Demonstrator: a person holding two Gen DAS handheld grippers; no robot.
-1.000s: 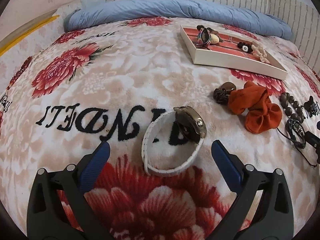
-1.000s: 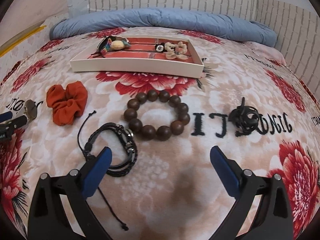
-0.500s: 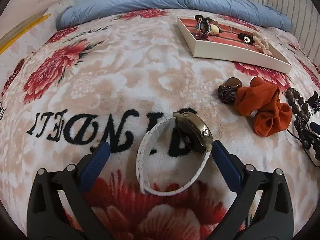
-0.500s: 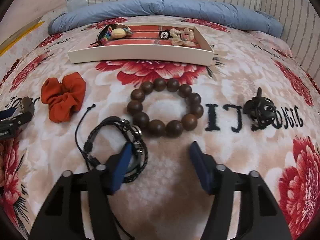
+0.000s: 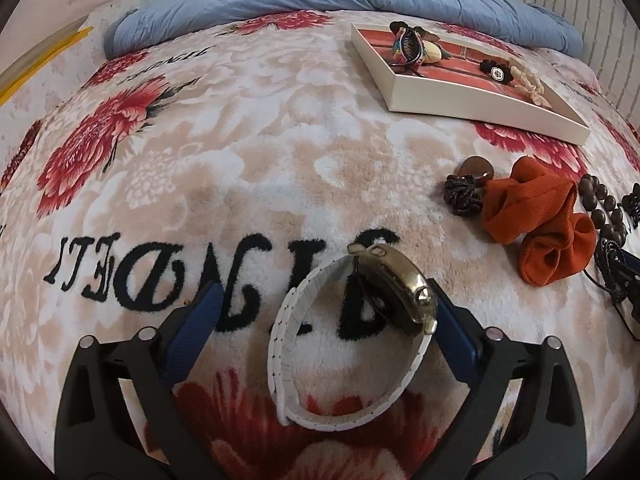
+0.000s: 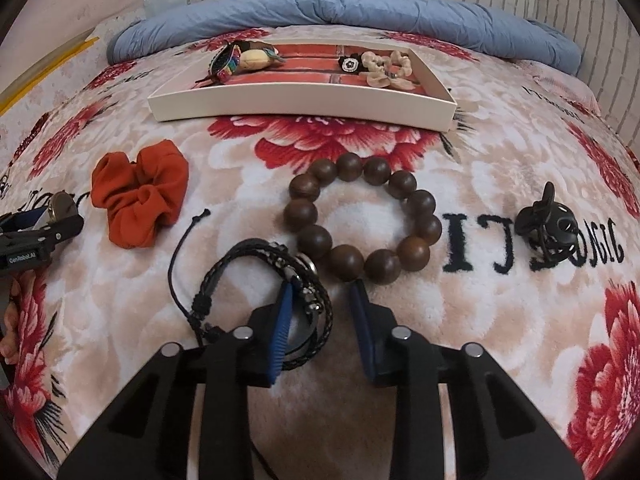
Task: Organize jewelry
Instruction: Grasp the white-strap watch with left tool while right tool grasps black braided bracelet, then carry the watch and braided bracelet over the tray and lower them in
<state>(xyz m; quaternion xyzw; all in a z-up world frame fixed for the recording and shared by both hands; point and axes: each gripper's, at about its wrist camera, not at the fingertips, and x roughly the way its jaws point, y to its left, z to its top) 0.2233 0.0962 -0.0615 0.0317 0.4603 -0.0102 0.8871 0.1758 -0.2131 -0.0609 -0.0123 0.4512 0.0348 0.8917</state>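
Note:
A watch (image 5: 352, 332) with a white strap and gold case lies on the floral blanket between my left gripper's fingers. My left gripper (image 5: 326, 334) is closing, still wide; its right pad (image 5: 456, 340) stands against the case, the left pad apart from the strap. My right gripper (image 6: 322, 320) is closing astride one side of the black braided bracelet (image 6: 256, 276). One finger is inside the loop and one outside, with a gap still showing. A white tray (image 6: 300, 106) at the back holds several hair pieces.
A wooden bead bracelet (image 6: 360, 220) lies just beyond the right gripper, with an orange scrunchie (image 6: 140, 196) to the left and a black claw clip (image 6: 548, 228) to the right. A brown knotted hair tie (image 5: 464, 192) sits beside the scrunchie (image 5: 536, 220). A blue duvet (image 6: 340, 12) lines the far edge.
The right jaws have narrowed a lot and come down over the black bracelet's side. The left gripper has moved forward around the watch, and its jaws have narrowed slightly.

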